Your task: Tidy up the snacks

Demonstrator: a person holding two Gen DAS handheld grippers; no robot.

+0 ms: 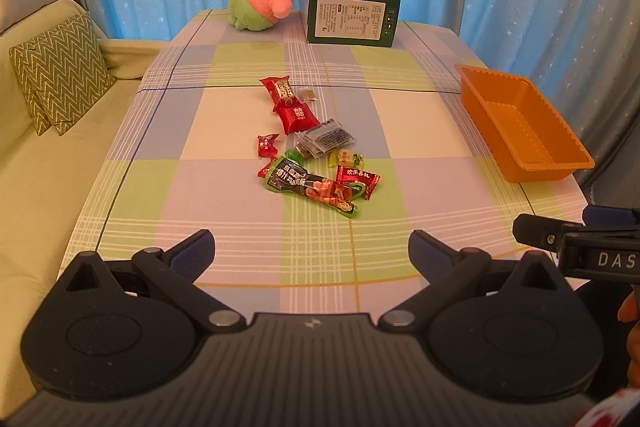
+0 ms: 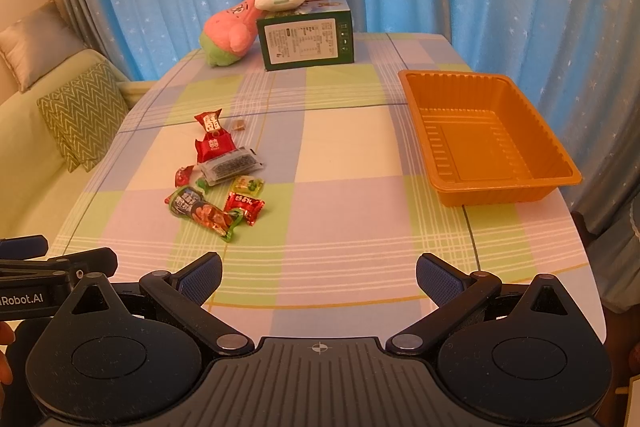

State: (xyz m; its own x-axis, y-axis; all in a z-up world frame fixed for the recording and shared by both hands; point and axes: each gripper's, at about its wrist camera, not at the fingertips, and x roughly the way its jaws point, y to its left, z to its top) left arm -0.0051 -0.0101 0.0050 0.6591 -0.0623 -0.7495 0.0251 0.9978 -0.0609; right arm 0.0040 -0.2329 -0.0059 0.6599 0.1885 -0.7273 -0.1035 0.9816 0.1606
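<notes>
Left gripper (image 1: 311,255): fingers spread, empty, above near worktop (image 1: 420,131) edge | Right gripper (image 2: 319,277): fingers spread, empty, beside it | Snacks (image 1: 312,151): loose cluster mid-worktop on checked cloth | Orange tray (image 2: 486,137): at right edge, well apart from snacks

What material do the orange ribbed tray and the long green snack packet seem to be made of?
The orange ribbed tray looks like thin moulded plastic, semi-glossy: its walls are ribbed and its rim crimped. The long green snack packet is probably printed plastic film; it shines, and it wrinkles at the sealed ends.
</notes>
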